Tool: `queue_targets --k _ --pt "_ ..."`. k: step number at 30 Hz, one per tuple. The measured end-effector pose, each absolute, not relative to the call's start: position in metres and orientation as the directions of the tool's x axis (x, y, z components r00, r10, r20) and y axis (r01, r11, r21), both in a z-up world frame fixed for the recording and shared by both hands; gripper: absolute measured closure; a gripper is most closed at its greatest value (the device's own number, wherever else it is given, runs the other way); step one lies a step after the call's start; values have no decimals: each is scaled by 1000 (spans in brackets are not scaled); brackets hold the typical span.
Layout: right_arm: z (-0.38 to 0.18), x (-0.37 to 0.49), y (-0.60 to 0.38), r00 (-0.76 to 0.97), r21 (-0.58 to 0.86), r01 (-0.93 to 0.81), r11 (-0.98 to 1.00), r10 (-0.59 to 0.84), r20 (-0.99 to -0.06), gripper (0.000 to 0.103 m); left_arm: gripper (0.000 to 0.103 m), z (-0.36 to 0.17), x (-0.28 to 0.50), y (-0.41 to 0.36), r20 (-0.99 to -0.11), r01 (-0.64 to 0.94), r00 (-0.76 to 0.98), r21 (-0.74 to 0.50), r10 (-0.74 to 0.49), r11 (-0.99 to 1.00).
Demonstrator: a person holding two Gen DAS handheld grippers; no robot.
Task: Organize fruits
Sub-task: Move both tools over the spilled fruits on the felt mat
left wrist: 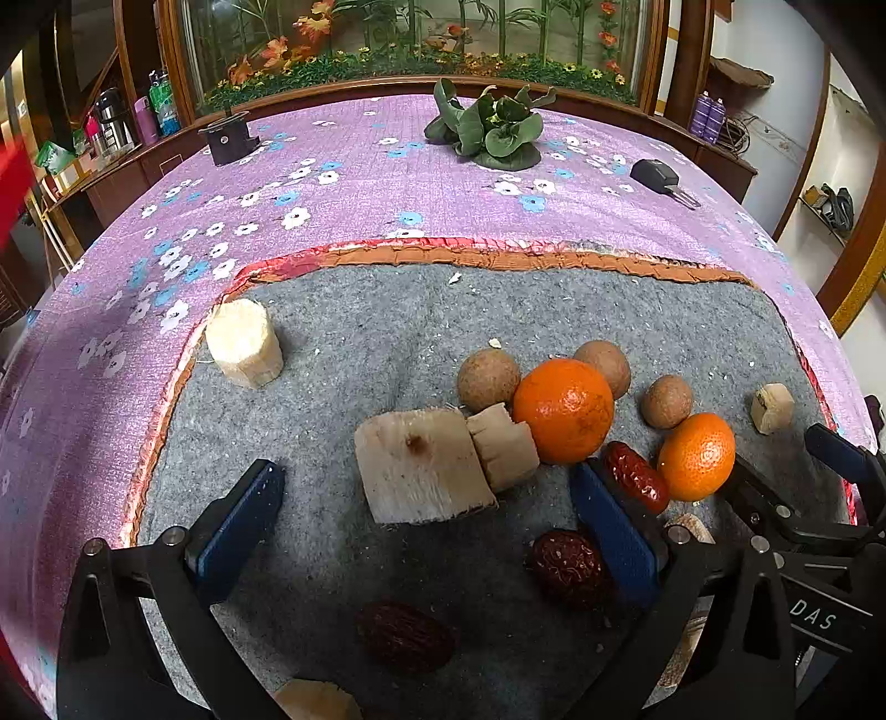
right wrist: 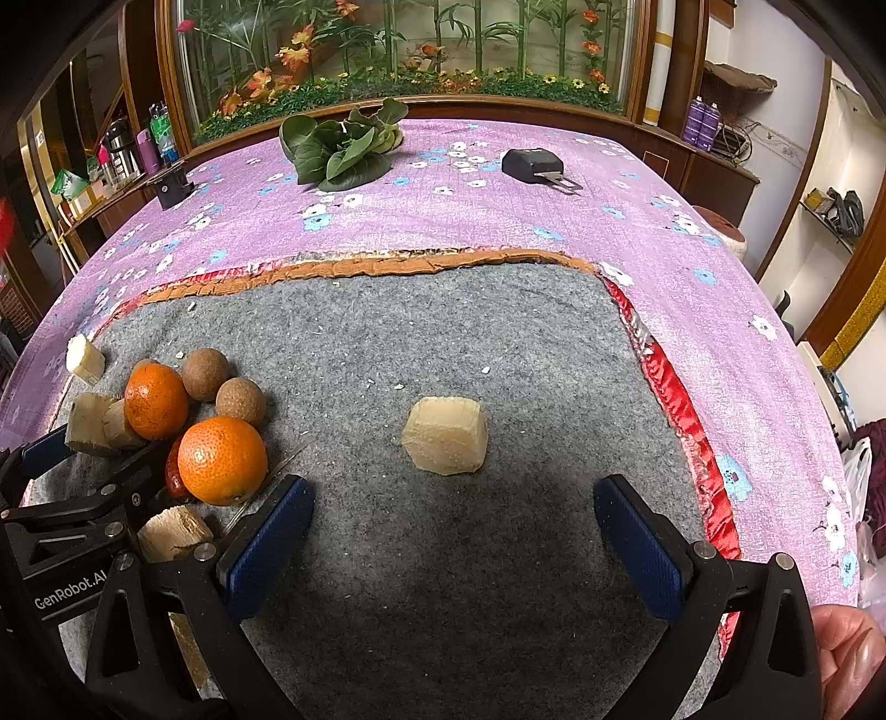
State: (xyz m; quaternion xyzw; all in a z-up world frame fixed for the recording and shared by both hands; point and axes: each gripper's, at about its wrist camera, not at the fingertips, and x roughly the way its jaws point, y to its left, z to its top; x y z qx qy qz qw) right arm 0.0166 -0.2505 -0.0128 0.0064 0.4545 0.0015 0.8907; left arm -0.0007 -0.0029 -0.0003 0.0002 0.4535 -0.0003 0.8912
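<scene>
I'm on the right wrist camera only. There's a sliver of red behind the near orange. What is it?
Observer: A red date, lying beside the near orange.
Operator: Any more of those?
Observer: Yes, a second date and a third date on the grey mat.
Operator: Is the left gripper holding anything?
Observer: No. The left gripper is open, and the big pale chunk sits ungripped between its fingers.

leafy greens [right wrist: 340,147] top centre on purple floral cloth [right wrist: 498,221] | black plug [right wrist: 532,164] upper right | black block [right wrist: 173,185] upper left | grey felt mat [right wrist: 443,332] centre | planter [right wrist: 410,50] behind
</scene>
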Motion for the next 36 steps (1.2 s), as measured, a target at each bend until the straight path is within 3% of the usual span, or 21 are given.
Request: queue_targets --k 21,27,33,36 --pt "-13 16 -247 584 11 0 1000 9 -812 0 0 0 -1 -2 -808 0 589 -1 -1 1000" --pt "-6 2 -262 523 71 -112 991 120 -844 0 0 0 -1 -2 -809 0 588 0 0 1000" --pt "11 -40 -259 548 165 -208 964 255 -796 0 0 7 -5 6 -840 73 540 -12 -49 997" --pt "22 -54 -236 567 137 -282 950 280 -775 1 0 29 -32 26 -791 42 612 46 11 998"
